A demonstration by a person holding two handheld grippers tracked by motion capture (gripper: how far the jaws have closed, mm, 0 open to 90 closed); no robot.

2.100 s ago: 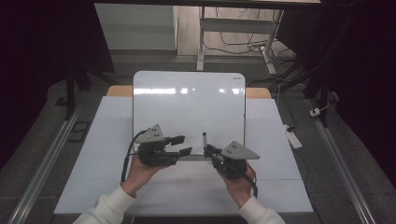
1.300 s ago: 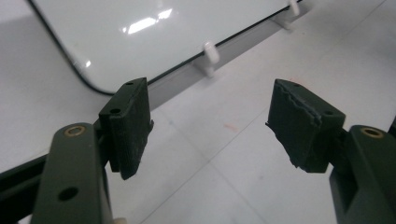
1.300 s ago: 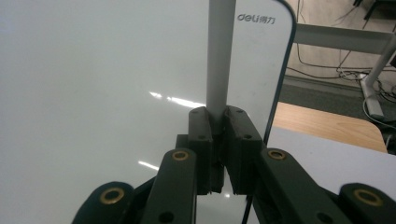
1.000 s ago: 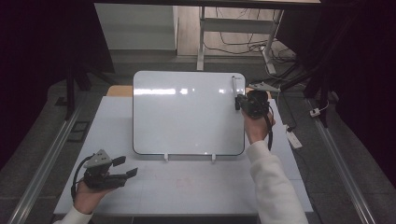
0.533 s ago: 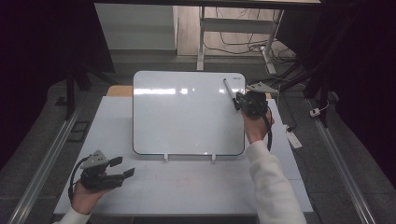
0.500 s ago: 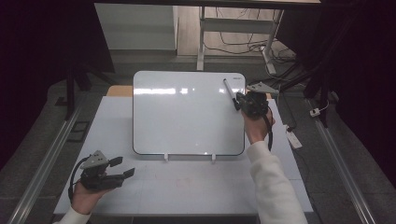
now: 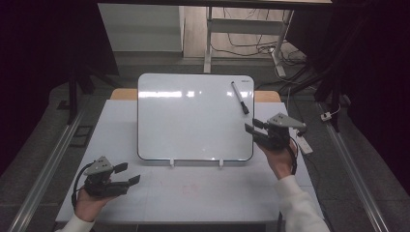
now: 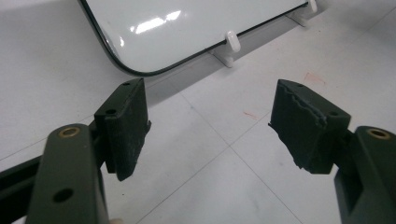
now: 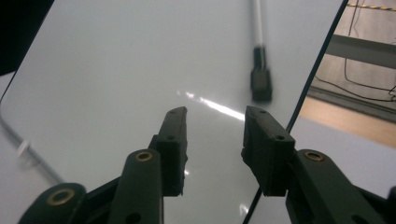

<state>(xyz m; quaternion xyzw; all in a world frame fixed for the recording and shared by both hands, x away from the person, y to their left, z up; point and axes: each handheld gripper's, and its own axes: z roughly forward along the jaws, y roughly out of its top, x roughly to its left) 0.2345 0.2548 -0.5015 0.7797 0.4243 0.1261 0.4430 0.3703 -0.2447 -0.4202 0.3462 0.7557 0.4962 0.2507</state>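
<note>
Marker (image 7: 240, 97) sat on the whiteboard (image 7: 193, 121) at 1 o'clock; right gripper (image 7: 254, 130), jaws just opening, was released below it. Left gripper (image 7: 126, 174) hung open, empty.

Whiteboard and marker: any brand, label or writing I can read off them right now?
None legible.
Whiteboard: a small mark at its top right corner, too small to read; the writing surface is blank.
Marker: no readable print; blurred in the right gripper view.
</note>
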